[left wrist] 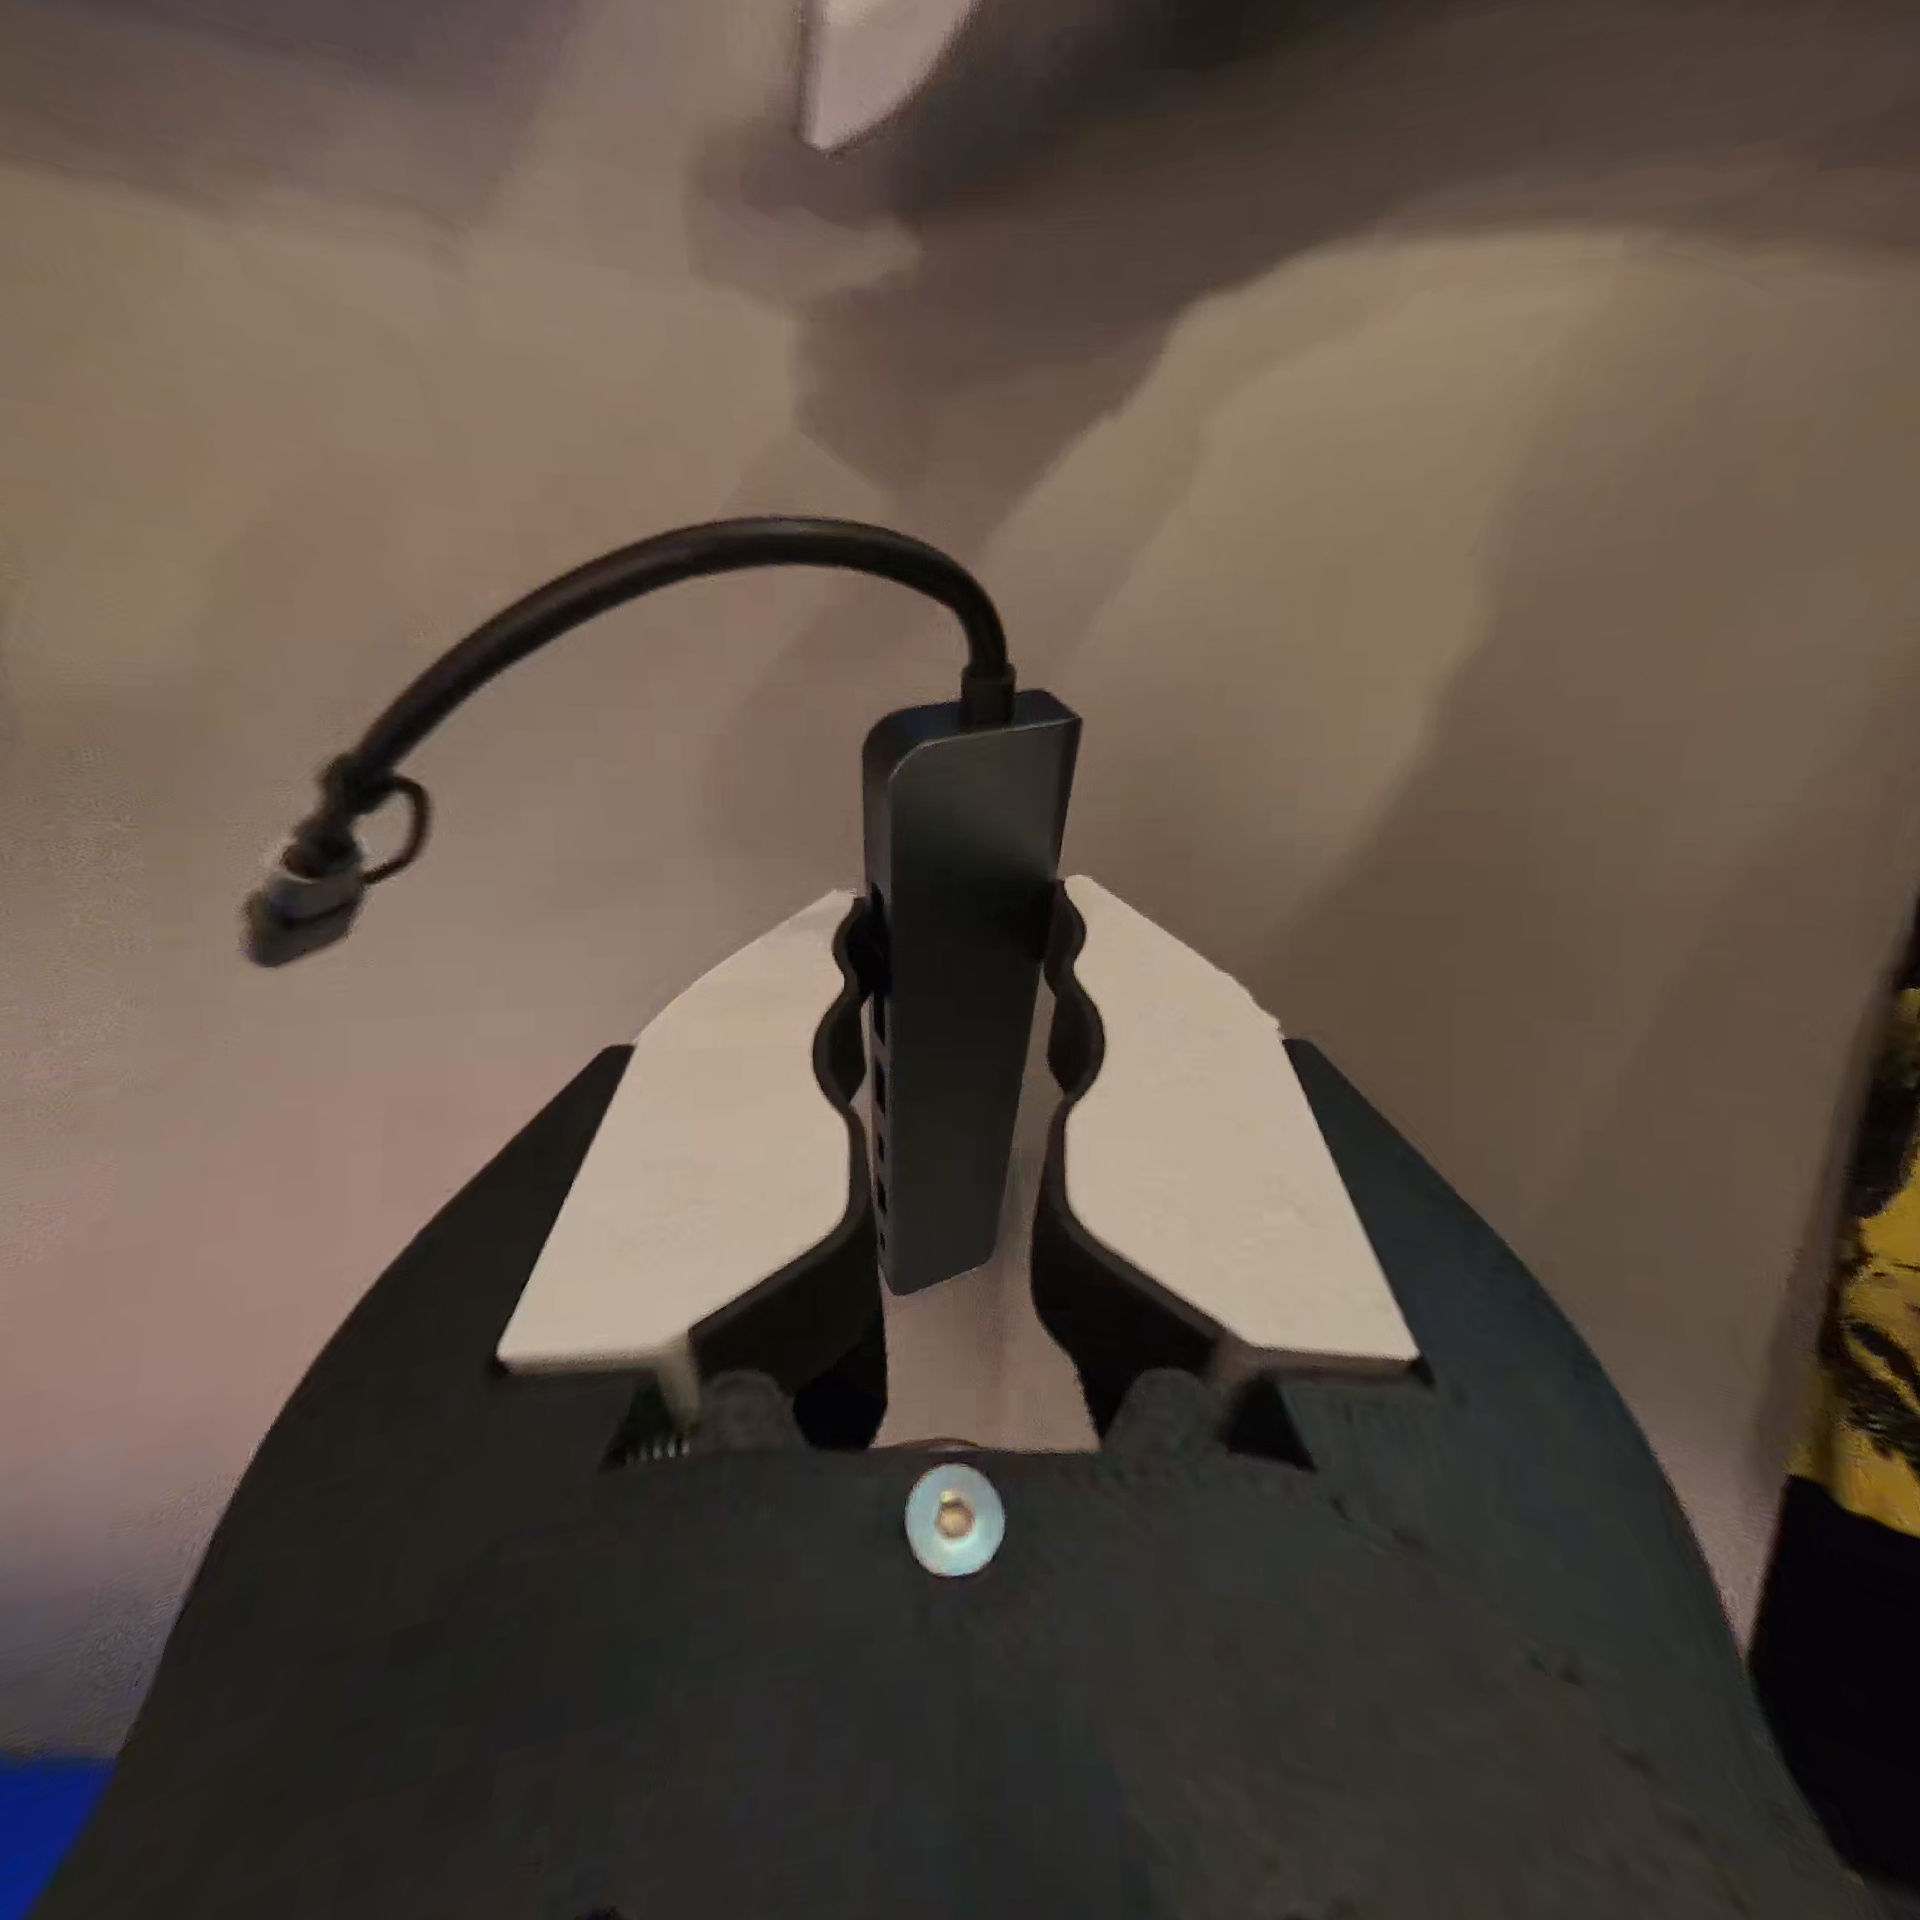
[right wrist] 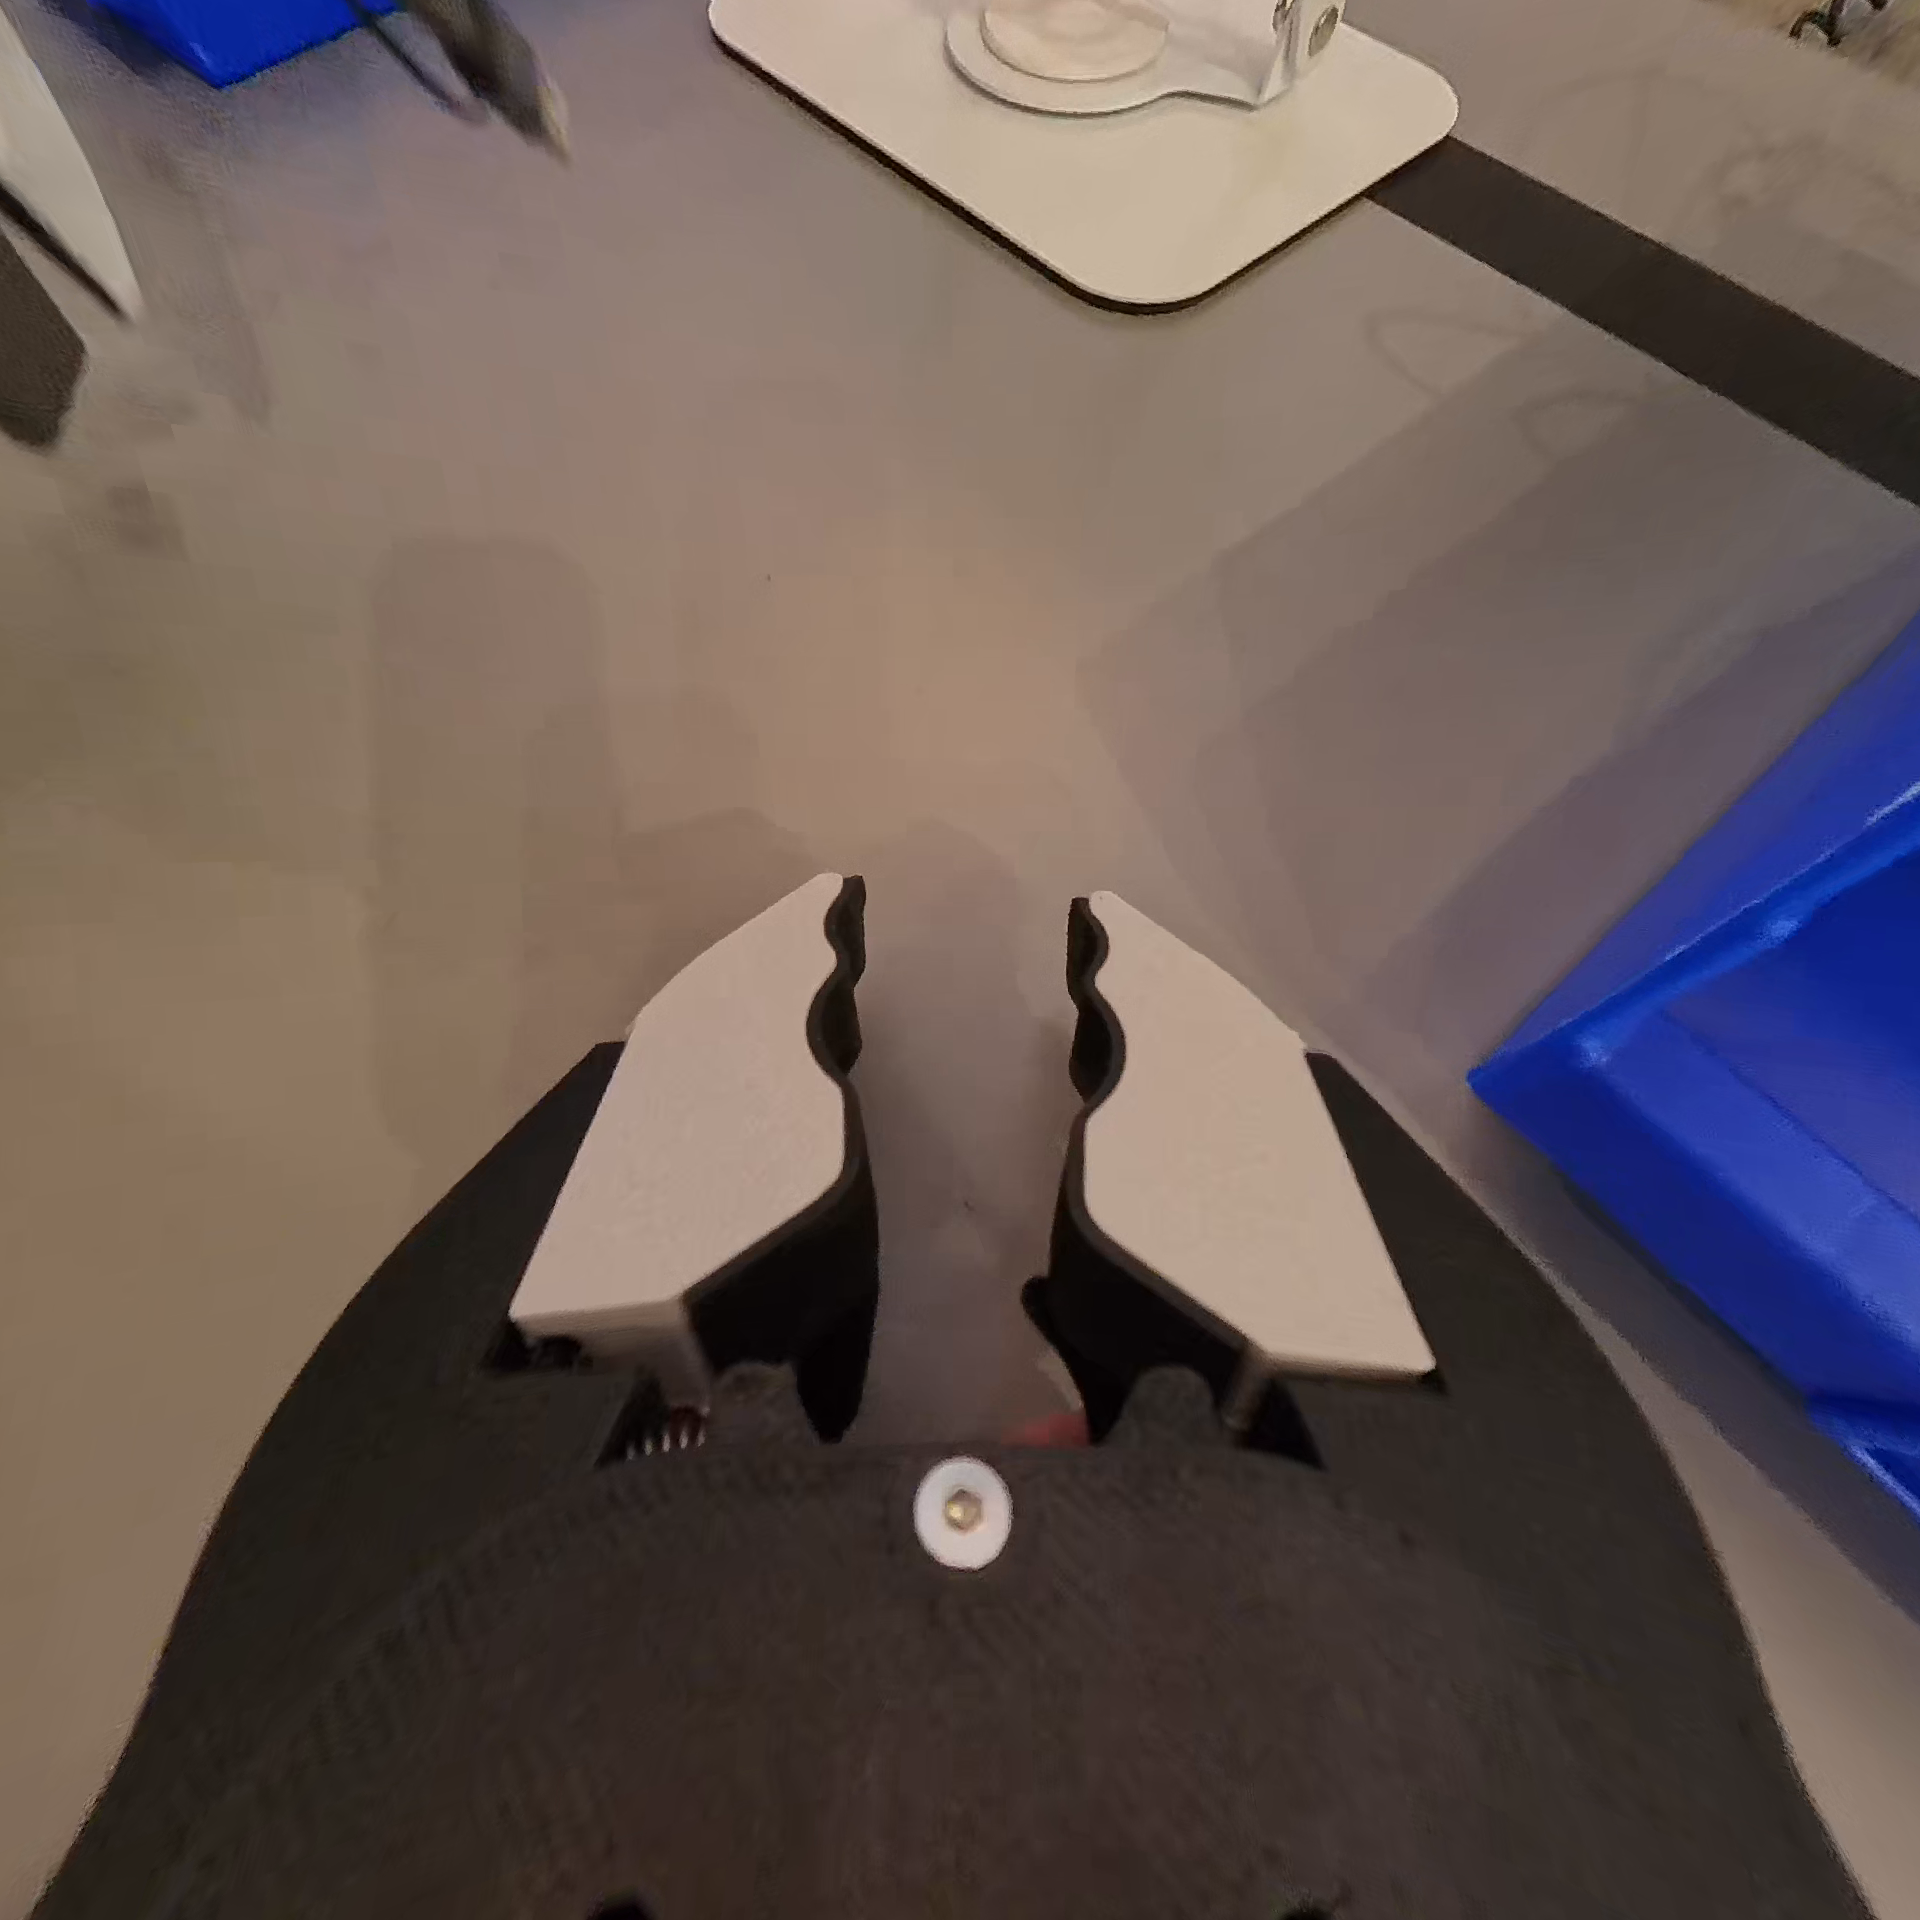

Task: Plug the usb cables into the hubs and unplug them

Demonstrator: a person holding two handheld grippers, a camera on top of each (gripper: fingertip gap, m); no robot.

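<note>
The left gripper [left wrist: 961, 894] pinched a dark grey USB hub [left wrist: 971, 987] edge-on, both wavy black pads [left wrist: 1070, 997] pressed against its long sides. The hub stood along the fingers, its row of ports [left wrist: 879, 1101] facing nine o'clock, about half its length projecting beyond the fingertips. From its far end a short black cable [left wrist: 644, 592] arced over toward nine o'clock and ended in a dangling plug [left wrist: 296, 914] with a small loop beside it, hanging free over the grey desk [left wrist: 1455, 727]. At the four o'clock edge of that view a yellow-and-black object [left wrist: 1860, 1299] showed, too blurred to name.

The right gripper [right wrist: 966, 904] was spread, nothing between its fingers, poised above bare desk. Out at three to four o'clock sat a blue bin [right wrist: 1714, 1091]; at twelve o'clock a white mat [right wrist: 1195, 208] carried a clear stand [right wrist: 1070, 52]; at eleven o'clock, blurred dark shapes [right wrist: 478, 73] and another blue piece [right wrist: 229, 31]. No loose USB cable to plug in was visible in either view.

The likely risks: with the ports turned sideways against one pad, a plug pushed in could lever the hub and make it pivot or slide, since the pads gripped only its lower half. The swinging plug could also snag. The motion blur suggested both hands were moving, so alignment might be poor.
</note>
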